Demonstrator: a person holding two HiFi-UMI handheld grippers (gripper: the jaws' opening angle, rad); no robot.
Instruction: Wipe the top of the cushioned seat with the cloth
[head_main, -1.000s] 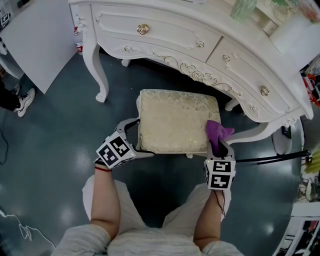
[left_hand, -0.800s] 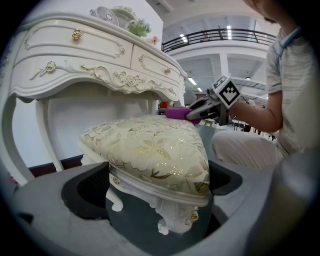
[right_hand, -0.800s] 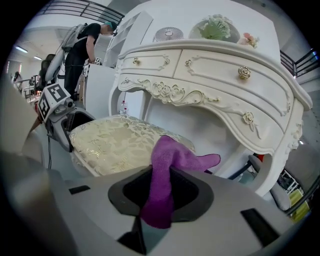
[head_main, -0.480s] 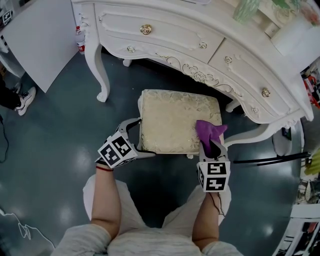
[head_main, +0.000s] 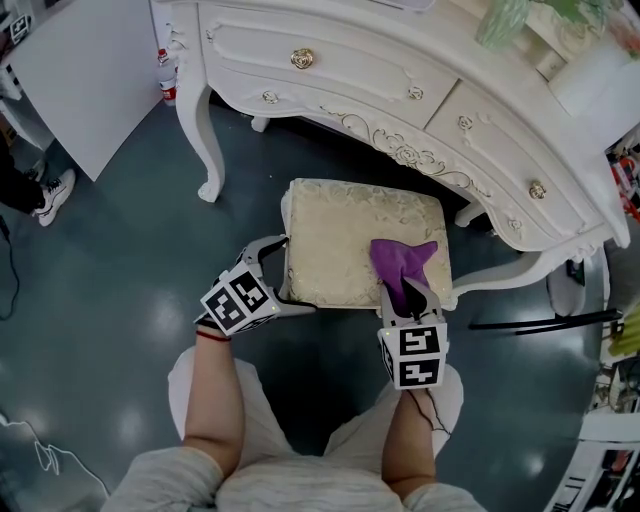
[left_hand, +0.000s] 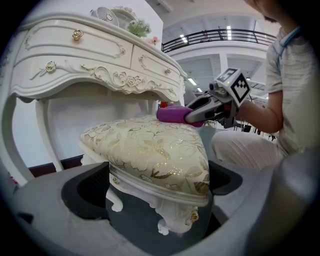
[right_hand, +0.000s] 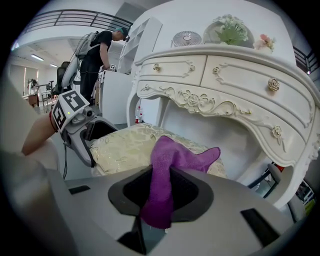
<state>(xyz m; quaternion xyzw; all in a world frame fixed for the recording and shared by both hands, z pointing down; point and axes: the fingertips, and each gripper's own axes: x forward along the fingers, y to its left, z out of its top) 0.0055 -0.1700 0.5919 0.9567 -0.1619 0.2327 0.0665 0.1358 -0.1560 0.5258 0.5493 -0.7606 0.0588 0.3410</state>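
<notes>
A purple cloth (head_main: 398, 262) lies partly on the right half of the cushioned seat (head_main: 340, 235), a cream, gold-patterned stool top with white carved legs. One end of the cloth is spread on the cushion and points away from the person; the other end is pinched in the right hand-held gripper (head_main: 408, 295). That gripper's 2 jaws are closed together on the fabric, and a fold of it hangs down between them. It sits at the seat's near right edge. The left hand-held gripper (head_main: 295, 273) is at the seat's near left corner, its 2 jaws spread wide with the cushion's corner between them, not clamped on it. Each gripper carries a black-and-white marker cube, and the person's bare forearms reach down to both. The seat stands on a dark, glossy floor (head_main: 120, 260), just in front of an ornate white worktop (head_main: 420, 155) with curved legs and drawers (head_main: 340, 70) fitted with gold knobs. A small fan (right_hand: 186, 38) and a green plant (right_hand: 231, 31) stand on the worktop. A white board (head_main: 80, 80) leans at the far left.
</notes>
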